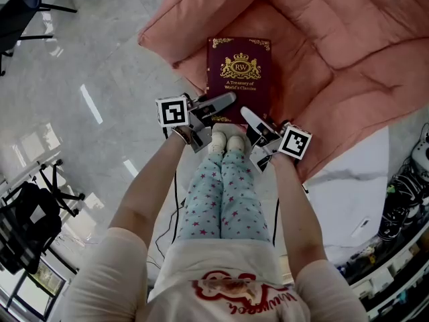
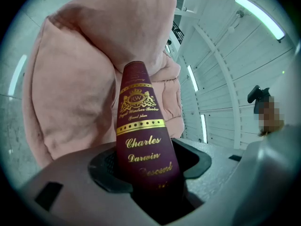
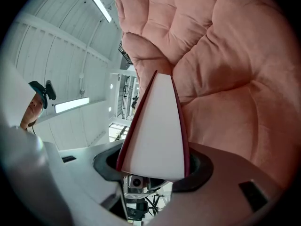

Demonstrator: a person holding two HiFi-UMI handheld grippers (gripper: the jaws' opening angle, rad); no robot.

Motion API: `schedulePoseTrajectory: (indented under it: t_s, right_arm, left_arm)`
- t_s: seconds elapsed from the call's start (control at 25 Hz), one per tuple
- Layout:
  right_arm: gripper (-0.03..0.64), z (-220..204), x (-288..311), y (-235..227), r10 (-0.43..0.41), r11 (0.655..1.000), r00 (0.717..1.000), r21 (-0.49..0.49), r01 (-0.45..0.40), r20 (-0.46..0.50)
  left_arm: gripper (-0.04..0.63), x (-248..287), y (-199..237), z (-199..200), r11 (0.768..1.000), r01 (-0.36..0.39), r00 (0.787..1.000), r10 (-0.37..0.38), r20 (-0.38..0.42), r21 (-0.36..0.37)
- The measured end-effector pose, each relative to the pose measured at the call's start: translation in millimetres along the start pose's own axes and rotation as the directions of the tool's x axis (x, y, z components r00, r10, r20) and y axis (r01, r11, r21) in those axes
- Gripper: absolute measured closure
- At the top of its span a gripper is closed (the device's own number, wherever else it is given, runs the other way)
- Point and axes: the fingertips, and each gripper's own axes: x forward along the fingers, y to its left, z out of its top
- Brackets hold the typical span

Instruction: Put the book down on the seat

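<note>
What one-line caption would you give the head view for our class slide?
Left tongs and right tongs clamp the near edge of a maroon book over the pink cushioned seat.

Head view looks steeply down; both gripper views closely face the book [image 1: 238, 79].

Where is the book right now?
In the head view the book is centre frame over the pink cushion. Its near edge is clamped by the left gripper at the spine and the right gripper at the page edge.
</note>
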Motion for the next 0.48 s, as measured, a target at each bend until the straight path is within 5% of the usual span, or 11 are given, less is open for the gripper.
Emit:
schedulePoseTrajectory:
  t_s: [0.28, 0.48]
  right_arm:
    - [0.385, -1.9, -1.7, -8.9, -0.047, 0.999, 0.999, -0.002, 0.047, -0.002]
    - [0.385, -2.3, 1.1, -28.0, -0.083, 0.997, 0.997, -0.006, 0.083, -0.005]
  left_arm:
    - [0.342, 5.4, 6.4, -0.7, 0.999, -0.006, 0.999, 0.008, -0.046, 0.039]
    - [0.302, 8.2, 30.5, -0.4, 0.993, -0.095, 0.993, 0.099, -0.062, 0.074]
